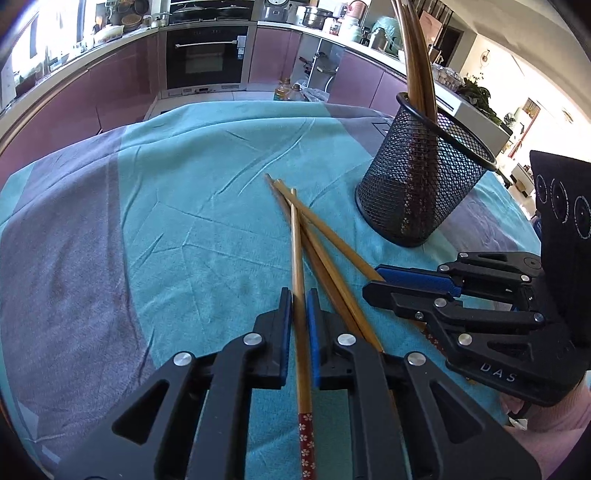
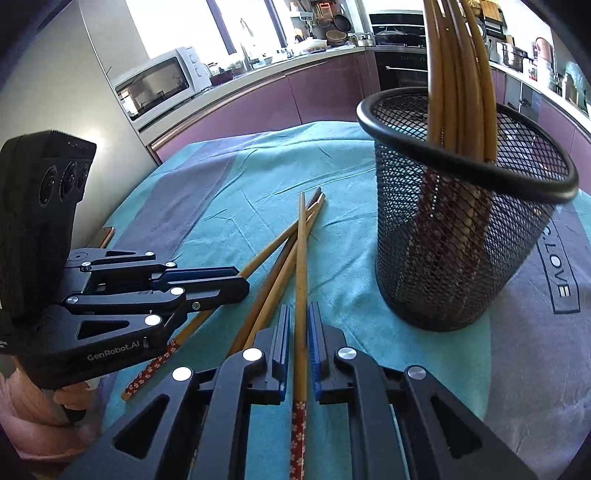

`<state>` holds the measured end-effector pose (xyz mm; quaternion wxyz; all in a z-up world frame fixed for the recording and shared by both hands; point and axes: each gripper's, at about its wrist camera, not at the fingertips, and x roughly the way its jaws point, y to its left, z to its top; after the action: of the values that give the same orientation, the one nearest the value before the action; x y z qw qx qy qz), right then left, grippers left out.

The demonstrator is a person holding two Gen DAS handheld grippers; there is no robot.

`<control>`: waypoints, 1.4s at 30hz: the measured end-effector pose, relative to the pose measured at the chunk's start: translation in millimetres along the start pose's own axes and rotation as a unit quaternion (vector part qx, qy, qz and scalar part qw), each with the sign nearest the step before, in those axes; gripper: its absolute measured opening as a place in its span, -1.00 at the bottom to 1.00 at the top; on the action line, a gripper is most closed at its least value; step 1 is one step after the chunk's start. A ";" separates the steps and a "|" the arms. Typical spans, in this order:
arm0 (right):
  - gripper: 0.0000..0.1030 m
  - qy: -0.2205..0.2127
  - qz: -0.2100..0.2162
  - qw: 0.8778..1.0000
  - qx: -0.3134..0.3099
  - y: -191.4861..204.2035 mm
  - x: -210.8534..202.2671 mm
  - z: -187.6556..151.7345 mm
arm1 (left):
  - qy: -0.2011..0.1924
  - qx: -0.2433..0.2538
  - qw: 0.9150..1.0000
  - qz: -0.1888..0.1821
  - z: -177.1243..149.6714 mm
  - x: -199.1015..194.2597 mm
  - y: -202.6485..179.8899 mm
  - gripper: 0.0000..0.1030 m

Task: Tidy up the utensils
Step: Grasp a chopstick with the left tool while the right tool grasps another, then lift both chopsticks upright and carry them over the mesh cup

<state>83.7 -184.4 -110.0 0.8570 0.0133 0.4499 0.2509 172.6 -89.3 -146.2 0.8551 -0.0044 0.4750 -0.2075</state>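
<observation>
My left gripper (image 1: 298, 295) clamps one bamboo chopstick (image 1: 297, 266); my right gripper (image 2: 298, 312) clamps another chopstick (image 2: 302, 258). Two loose chopsticks (image 2: 273, 266) lie crossed on the teal cloth (image 1: 184, 206). The mesh holder (image 2: 461, 229), already holding several chopsticks, stands at two o'clock.

A kitchen: mauve cabinets (image 1: 110, 85) curve under a pale counter (image 2: 258, 70), a black oven (image 1: 205, 55) at twelve o'clock. Bright windows (image 2: 177, 22) stand behind a white microwave (image 2: 159, 85) at ten o'clock.
</observation>
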 end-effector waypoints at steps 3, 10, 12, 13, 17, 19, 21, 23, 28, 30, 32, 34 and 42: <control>-0.86 -0.001 0.000 1.000 0.001 0.0 0.5 0.8 | -0.003 -0.003 1.000 0.003 -2.9 -0.3 1.0 -0.82; -0.89 -0.011 0.005 1.000 0.002 -2.1 -6.0 -2.5 | -0.011 -0.013 1.000 0.013 -10.3 -6.4 2.5 -0.86; -0.89 -0.016 0.008 1.000 0.003 -2.1 -9.3 -2.3 | -0.015 -0.012 1.000 0.015 -11.3 -9.6 1.5 -0.85; -0.89 -0.018 0.008 1.000 0.002 -2.1 -11.6 -2.7 | -0.018 -0.011 1.000 0.016 -11.4 -11.5 0.8 -0.86; -0.89 -0.028 0.012 1.000 -0.001 -2.9 -20.4 -3.1 | -0.026 -0.009 1.000 0.010 -12.7 -20.9 0.1 -0.86; -0.89 -0.034 0.015 0.999 -0.001 -3.5 -26.1 -2.9 | -0.031 -0.010 0.999 0.006 -13.7 -26.9 0.8 -0.86; -0.89 -0.042 0.018 0.999 -0.002 -3.2 -32.7 -2.5 | -0.037 -0.009 0.999 0.001 -13.7 -33.1 1.2 -0.86; -0.89 -0.050 0.023 0.998 -0.003 -2.8 -38.8 -1.5 | -0.044 -0.008 0.999 -0.004 -14.0 -41.1 2.5 -0.86; -0.88 -0.070 0.026 0.997 0.001 -5.7 -54.6 -0.2 | -0.063 -0.003 0.998 -0.025 -11.9 -63.7 0.6 -0.86; -0.89 -0.078 0.031 0.996 0.006 -7.6 -60.1 0.0 | -0.070 -0.001 0.997 -0.031 -10.6 -71.8 0.2 -0.86; -0.89 -0.085 0.031 0.996 0.009 -9.8 -65.8 0.5 | -0.076 -0.001 0.996 -0.041 -10.3 -79.4 0.1 -0.86; -0.89 -0.094 0.030 0.995 0.011 -12.2 -71.9 1.0 | -0.083 0.001 0.995 -0.050 -10.2 -87.5 0.2 -0.86; -0.88 -0.120 0.036 0.992 0.023 -24.6 -94.6 -0.2 | -0.105 0.006 0.991 -0.079 -1.8 -113.0 -11.1 -0.86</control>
<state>49.4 -247.7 -43.9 0.8947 0.0791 0.3484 0.2680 115.0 -58.6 -53.3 0.8812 -0.0578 0.3798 -0.2755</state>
